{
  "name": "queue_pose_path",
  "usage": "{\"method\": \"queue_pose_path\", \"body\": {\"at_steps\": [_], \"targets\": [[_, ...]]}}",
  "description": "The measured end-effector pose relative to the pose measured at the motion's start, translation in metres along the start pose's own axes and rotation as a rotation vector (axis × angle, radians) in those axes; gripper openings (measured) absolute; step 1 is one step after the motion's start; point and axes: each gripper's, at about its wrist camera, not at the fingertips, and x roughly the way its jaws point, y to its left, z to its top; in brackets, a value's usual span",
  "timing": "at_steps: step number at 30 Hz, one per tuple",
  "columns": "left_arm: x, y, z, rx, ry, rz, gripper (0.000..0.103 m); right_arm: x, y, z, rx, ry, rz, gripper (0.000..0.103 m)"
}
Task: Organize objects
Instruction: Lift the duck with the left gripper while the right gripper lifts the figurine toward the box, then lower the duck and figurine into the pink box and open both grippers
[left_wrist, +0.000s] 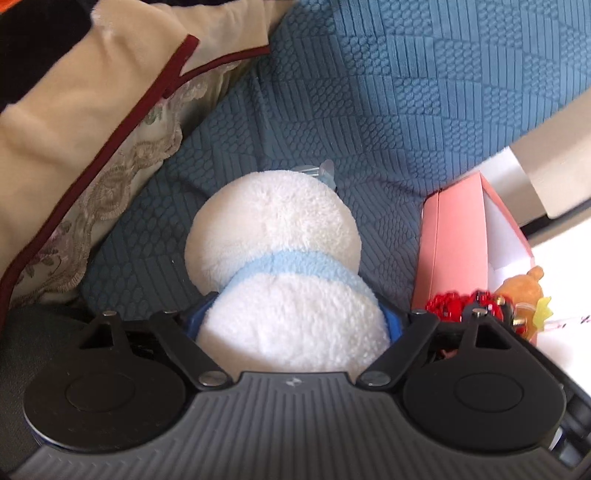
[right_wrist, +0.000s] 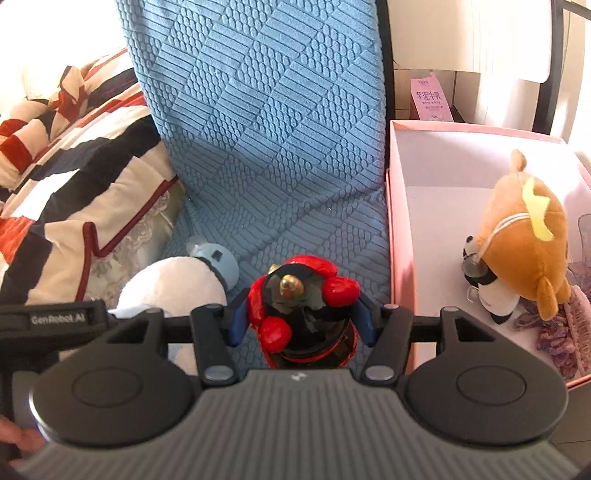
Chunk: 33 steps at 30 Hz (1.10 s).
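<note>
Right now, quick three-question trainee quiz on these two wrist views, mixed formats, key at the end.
1. True or false: the left gripper is clamped on the white plush toy with the light-blue scarf.
2. What does the right gripper hold? A) brown plush dog B) red-and-black glossy figurine C) purple yarn
3. Fill in: the brown plush dog lies inside the pink ___.

Key:
1. True
2. B, the red-and-black glossy figurine
3. Cardboard box

Each claw (right_wrist: 299, 317) has a ribbed grey body, black round hinge plates, silver screws, blue pads.
</note>
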Motion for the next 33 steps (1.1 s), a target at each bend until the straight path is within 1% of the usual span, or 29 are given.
{"method": "queue_pose_path", "body": {"at_steps": [4, 7, 14, 21, 27, 33], "targets": [[-0.009, 0.002, 0.006, -0.057, -0.005, -0.019, 0.087, -0.005, -0.005, 0.003, 0.002, 0.006, -0.003, 0.059], [-0.019, -0.004, 0.011, -0.081, -0.017, -0.038, 0.087, -0.009, -0.008, 0.01, -0.001, 0.004, 0.002, 0.059], [-0.047, -0.032, 0.021, -0.089, -0.047, -0.079, 0.087, -0.029, -0.01, 0.036, -0.025, -0.017, 0.019, 0.059], [-0.066, -0.08, 0.023, -0.042, -0.088, -0.123, 0.087, -0.053, -0.021, 0.064, -0.028, -0.055, 0.024, 0.059], [-0.077, -0.132, 0.03, -0.013, -0.111, -0.179, 0.087, -0.075, -0.045, 0.083, -0.021, -0.096, 0.019, 0.059], [-0.084, -0.184, 0.033, 0.032, -0.126, -0.215, 0.087, -0.097, -0.072, 0.117, -0.024, -0.113, -0.006, 0.059]]}}
